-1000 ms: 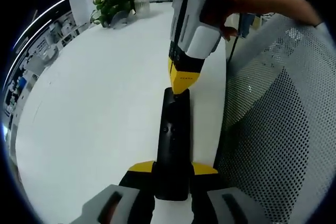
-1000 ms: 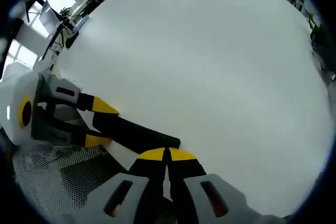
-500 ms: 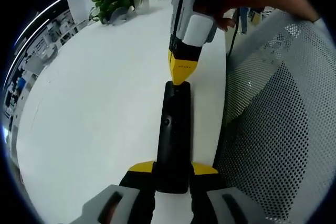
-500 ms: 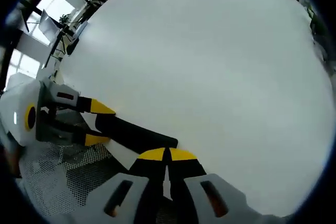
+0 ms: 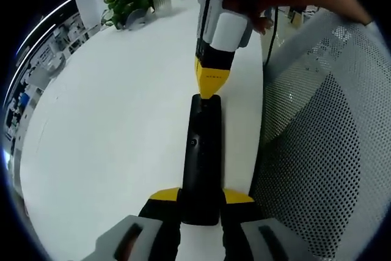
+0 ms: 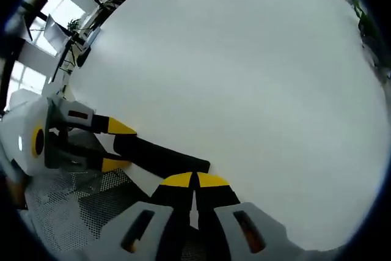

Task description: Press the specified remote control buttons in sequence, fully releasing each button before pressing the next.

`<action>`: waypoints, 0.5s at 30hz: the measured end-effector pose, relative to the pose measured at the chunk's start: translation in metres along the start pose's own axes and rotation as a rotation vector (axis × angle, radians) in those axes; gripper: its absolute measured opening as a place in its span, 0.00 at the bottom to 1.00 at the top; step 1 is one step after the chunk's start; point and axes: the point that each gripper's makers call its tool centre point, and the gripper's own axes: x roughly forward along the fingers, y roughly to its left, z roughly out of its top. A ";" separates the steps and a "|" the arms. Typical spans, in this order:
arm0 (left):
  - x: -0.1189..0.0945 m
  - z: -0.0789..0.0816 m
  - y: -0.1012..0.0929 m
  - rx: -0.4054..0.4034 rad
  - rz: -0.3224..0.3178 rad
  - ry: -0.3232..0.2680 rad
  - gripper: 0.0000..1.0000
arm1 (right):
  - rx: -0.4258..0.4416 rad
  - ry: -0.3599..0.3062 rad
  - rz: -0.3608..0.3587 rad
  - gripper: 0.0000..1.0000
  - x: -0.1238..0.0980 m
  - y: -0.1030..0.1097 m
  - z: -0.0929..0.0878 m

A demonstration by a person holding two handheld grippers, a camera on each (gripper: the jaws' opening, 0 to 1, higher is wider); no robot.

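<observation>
Left gripper (image 5: 201, 198) stays clamped on the near end of the remote (image 5: 201, 163), which points toward 12 o'clock near the table (image 5: 110, 120) edge. The right gripper (image 5: 211, 93), jaws closed and empty, has barely shifted over the past second. Its tip remains at the remote's far end, so this looks like a press being held, not yet a release.

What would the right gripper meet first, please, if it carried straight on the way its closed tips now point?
Most likely the far end of the black remote: the right gripper has its shut tips at that end, seemingly touching it, while the left gripper clamps the near end. Actual contact is hard to confirm.
</observation>
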 end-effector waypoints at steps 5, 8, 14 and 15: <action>0.000 0.000 0.000 -0.001 0.002 -0.005 0.24 | -0.014 0.003 -0.009 0.00 0.001 0.001 0.000; 0.000 0.000 0.000 -0.001 0.001 -0.005 0.24 | -0.015 0.003 -0.007 0.00 0.001 0.000 0.000; 0.000 0.000 0.000 -0.006 0.002 -0.007 0.24 | -0.018 0.007 -0.013 0.00 0.002 0.002 0.001; 0.000 0.000 0.000 -0.007 0.001 -0.007 0.24 | -0.025 0.007 -0.016 0.00 0.002 0.002 0.001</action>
